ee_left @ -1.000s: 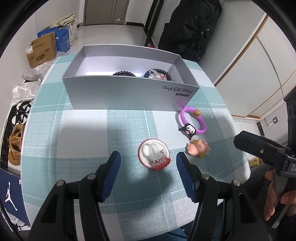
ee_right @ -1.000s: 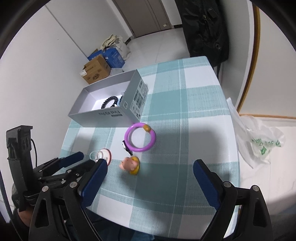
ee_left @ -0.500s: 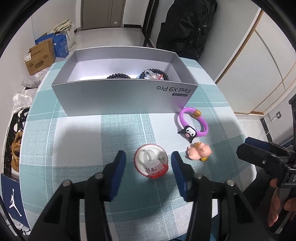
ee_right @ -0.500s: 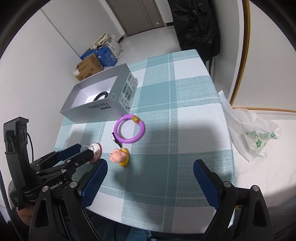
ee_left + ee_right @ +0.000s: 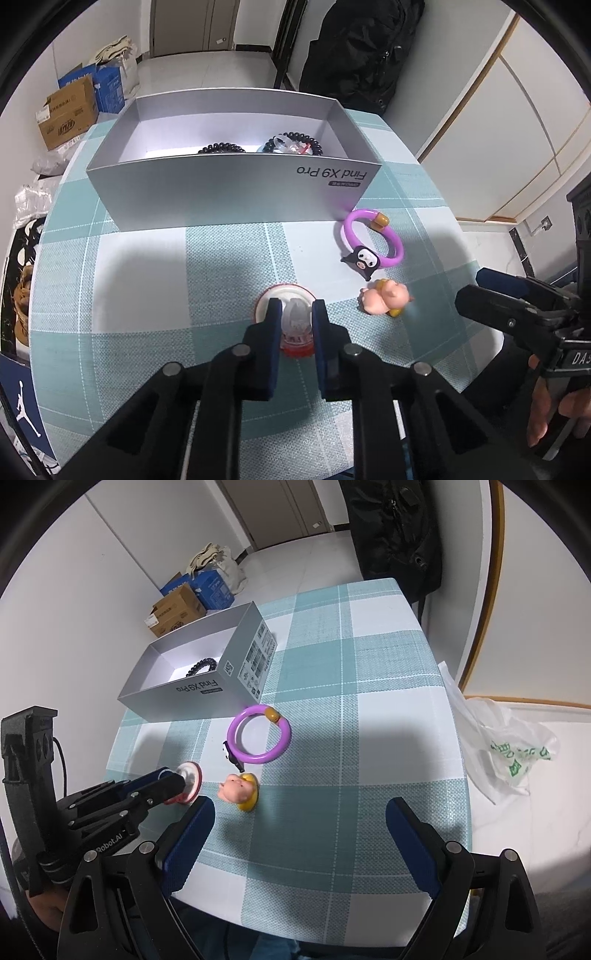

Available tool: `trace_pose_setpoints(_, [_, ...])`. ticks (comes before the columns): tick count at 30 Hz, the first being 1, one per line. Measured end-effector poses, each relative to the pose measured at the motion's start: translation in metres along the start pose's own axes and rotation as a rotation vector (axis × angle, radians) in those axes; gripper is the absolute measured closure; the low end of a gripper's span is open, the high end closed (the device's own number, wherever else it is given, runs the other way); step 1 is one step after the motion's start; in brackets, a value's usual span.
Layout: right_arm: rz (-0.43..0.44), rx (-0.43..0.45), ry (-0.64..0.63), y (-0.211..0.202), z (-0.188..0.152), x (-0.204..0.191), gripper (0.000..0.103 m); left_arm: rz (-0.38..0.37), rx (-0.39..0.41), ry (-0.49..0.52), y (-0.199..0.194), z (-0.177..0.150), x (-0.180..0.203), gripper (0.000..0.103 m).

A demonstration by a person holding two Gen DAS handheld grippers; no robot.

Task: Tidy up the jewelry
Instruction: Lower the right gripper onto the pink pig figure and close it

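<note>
- The bench [image 5: 140, 258], covered in a teal-and-white checked cloth, carries everything.
- An open silver-grey cardboard box [image 5: 229, 192] printed "Find X9 Pro" sits at the bench's far side; black bead bracelets [image 5: 221, 149] lie inside against the near wall, with more beaded pieces to their right.
- The left gripper [image 5: 295, 314] points down at the bench's near part; its blue-padded fingers [image 5: 274, 325] have just been closing and now pinch a small round clear charm with a red rim [image 5: 293, 317], which sits on the cloth between them.
- The right gripper [image 5: 299, 834] hovers over the bench's near right edge, its fingers [image 5: 192, 834] spread wide with nothing between them.
- A purple plastic ring bracelet with an amber bead and a black cartoon charm [image 5: 371, 240] lies just beside the box's near right corner.
- A small pink pig figure on a yellow base [image 5: 384, 297] lies near the bracelet, right of the pinched charm and apart from it.
</note>
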State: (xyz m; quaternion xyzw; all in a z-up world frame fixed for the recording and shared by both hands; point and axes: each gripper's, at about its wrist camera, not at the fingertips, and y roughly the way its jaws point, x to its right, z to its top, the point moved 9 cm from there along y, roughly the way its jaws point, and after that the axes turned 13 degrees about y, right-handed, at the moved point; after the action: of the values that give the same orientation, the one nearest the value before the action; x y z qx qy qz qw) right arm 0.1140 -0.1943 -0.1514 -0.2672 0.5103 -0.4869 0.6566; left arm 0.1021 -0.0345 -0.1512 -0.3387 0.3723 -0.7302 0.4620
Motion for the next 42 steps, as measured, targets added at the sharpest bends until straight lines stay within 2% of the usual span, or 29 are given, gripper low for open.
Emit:
trace_pose_setpoints(6, [-0.006, -0.004, 0.002, 0.002, 0.000, 0.002, 0.009, 0.007, -0.008, 0.009, 0.000, 0.000, 0.001, 0.092])
trace_pose_setpoints(12, [-0.005, 0.001, 0.001, 0.002, -0.001, 0.001, 0.009, -0.021, 0.008, -0.012, -0.006, 0.004, 0.000, 0.092])
trace_pose_setpoints(23, [-0.003, -0.011, -0.047, 0.009, -0.008, -0.012, 0.009, -0.072, 0.077, -0.060, -0.029, 0.012, -0.002, 0.092])
trace_pose_setpoints(33, [-0.028, -0.026, -0.144, 0.029, -0.015, -0.033, 0.010, -0.075, 0.155, -0.098, -0.056, 0.017, -0.011, 0.092])
trace_pose_setpoints(40, [-0.060, 0.009, -0.211, 0.033, -0.015, -0.051, 0.015, -0.065, 0.164, -0.114, -0.058, 0.014, -0.021, 0.092])
trace_pose_setpoints(42, [-0.067, 0.003, -0.215, 0.038, -0.015, -0.052, 0.019, -0.069, 0.163, -0.117, -0.058, 0.013, -0.022, 0.092])
